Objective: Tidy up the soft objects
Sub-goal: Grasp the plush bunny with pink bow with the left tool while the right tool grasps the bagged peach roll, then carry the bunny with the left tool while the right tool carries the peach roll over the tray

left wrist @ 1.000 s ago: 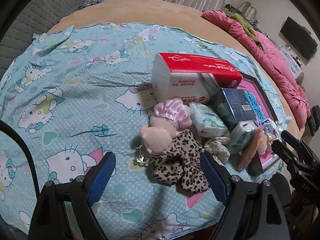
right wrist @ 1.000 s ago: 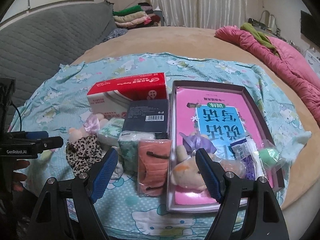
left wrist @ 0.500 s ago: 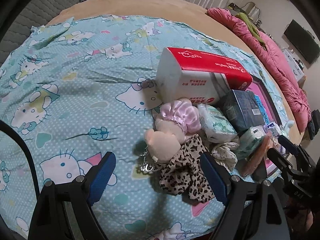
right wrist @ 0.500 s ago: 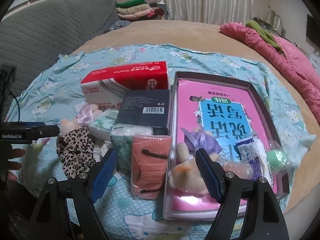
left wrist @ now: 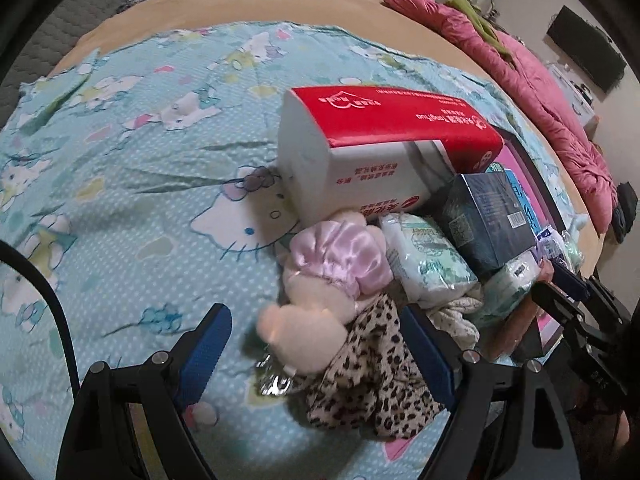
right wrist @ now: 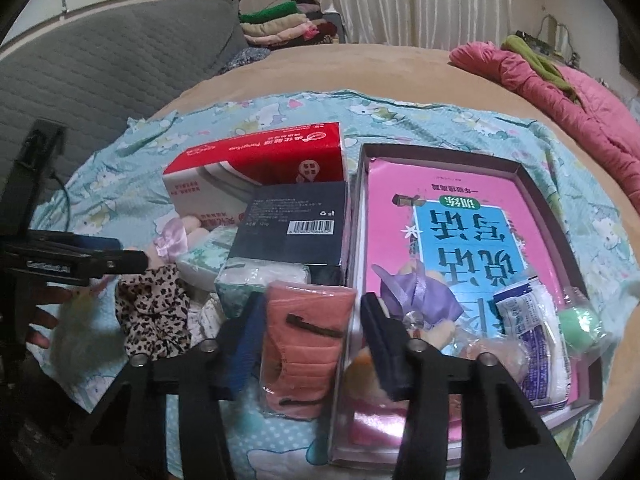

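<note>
My left gripper point(left wrist: 316, 348) hangs open over a pale pink plush toy point(left wrist: 300, 332) and a leopard-print scrunchie point(left wrist: 380, 384); both lie between its blue fingers, untouched. A pink satin scrunchie point(left wrist: 340, 256) sits on the plush. My right gripper point(right wrist: 312, 340) is closing its jaws around a bagged salmon-coloured cloth packet point(right wrist: 308, 344). The pads stand right at the packet's sides and it shows no squeeze. Beside it a shallow box point(right wrist: 440, 152) lined with a pink book holds a purple-bowed plush point(right wrist: 416, 296), a white packet and a green ball point(right wrist: 580, 324).
A red-and-white tissue box point(left wrist: 384, 128), a dark box point(left wrist: 488, 216) and soft tissue packs point(left wrist: 424, 256) crowd the middle of the cartoon-cat blanket point(left wrist: 160, 160). A pink quilt point(right wrist: 560, 88) lies far right and a grey headboard left. A hand point(right wrist: 40, 316) holds the left gripper point(right wrist: 100, 256).
The right gripper's fingers have drawn in around the salmon packet. The left gripper has come down and closer over the plush and the leopard scrunchie, still open.
</note>
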Demonstrator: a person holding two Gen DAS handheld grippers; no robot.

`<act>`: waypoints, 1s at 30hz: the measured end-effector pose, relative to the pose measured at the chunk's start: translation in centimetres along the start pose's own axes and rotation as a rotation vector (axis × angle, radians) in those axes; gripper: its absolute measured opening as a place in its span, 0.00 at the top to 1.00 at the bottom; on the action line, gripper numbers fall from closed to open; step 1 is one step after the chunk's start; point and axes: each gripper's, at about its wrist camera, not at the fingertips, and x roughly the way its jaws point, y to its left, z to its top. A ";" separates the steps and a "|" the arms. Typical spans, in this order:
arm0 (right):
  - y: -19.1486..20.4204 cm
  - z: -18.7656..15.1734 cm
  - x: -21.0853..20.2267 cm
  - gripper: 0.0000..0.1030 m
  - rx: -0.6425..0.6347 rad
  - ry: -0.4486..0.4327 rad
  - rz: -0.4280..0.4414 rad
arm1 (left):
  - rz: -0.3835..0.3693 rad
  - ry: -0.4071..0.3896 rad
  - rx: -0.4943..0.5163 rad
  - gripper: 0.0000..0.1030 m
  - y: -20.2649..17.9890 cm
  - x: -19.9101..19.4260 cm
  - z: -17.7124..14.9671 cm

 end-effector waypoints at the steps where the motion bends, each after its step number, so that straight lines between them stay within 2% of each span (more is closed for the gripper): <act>1: 0.0 0.0 0.0 0.56 0.000 -0.001 0.001 | 0.005 0.006 0.001 0.17 0.0 0.2 0.2; 10: -0.2 0.1 -0.5 0.63 0.016 -0.016 0.009 | -0.022 0.072 -0.047 0.17 0.7 3.1 1.7; 13: -0.1 0.2 -0.7 0.63 0.017 -0.017 0.009 | -0.048 0.065 -0.074 0.18 1.0 3.5 2.1; 17: -0.2 0.3 -1.1 0.63 0.024 -0.020 0.009 | -0.053 0.072 -0.086 0.27 1.0 4.1 2.5; 19: -0.2 0.4 -1.3 0.64 0.029 -0.021 0.012 | -0.058 0.070 -0.079 0.35 1.0 4.1 2.6; 21: -0.2 0.5 -1.5 0.64 0.031 -0.020 0.013 | -0.060 0.076 -0.063 0.50 0.6 4.3 2.7; 26: -0.1 0.8 -2.2 0.64 0.030 -0.033 0.014 | -0.059 0.063 -0.043 0.60 0.1 4.2 2.7; 30: -0.2 1.2 -2.8 0.64 0.037 -0.046 0.017 | -0.053 0.043 -0.045 0.61 0.1 3.1 2.2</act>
